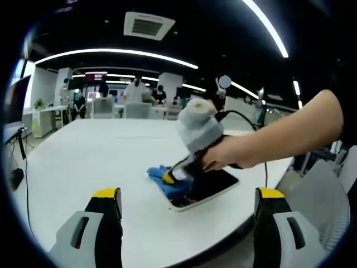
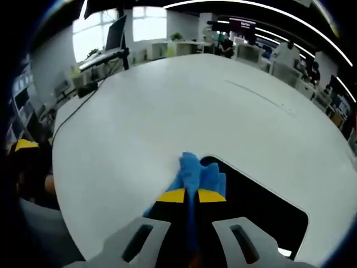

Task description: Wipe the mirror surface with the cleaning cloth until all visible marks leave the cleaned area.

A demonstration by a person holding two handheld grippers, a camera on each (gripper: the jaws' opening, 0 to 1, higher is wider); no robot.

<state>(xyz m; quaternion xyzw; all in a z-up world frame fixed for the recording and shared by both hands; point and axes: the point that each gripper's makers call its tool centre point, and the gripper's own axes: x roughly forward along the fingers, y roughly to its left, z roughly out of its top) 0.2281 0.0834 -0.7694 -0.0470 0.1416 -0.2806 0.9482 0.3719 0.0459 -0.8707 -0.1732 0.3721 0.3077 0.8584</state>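
Note:
A dark rectangular mirror lies flat on the white table. In the left gripper view my right gripper, held by a person's hand, presses a blue cleaning cloth onto the mirror's left end. My left gripper hangs open above the table's near edge, apart from the mirror. In the right gripper view my right gripper is shut on the blue cloth, which rests at the edge of the mirror.
A black cable runs along the table's left side. Desks, chairs and several people stand at the far end of the room. A monitor stands beyond the table. A white chair stands at the right.

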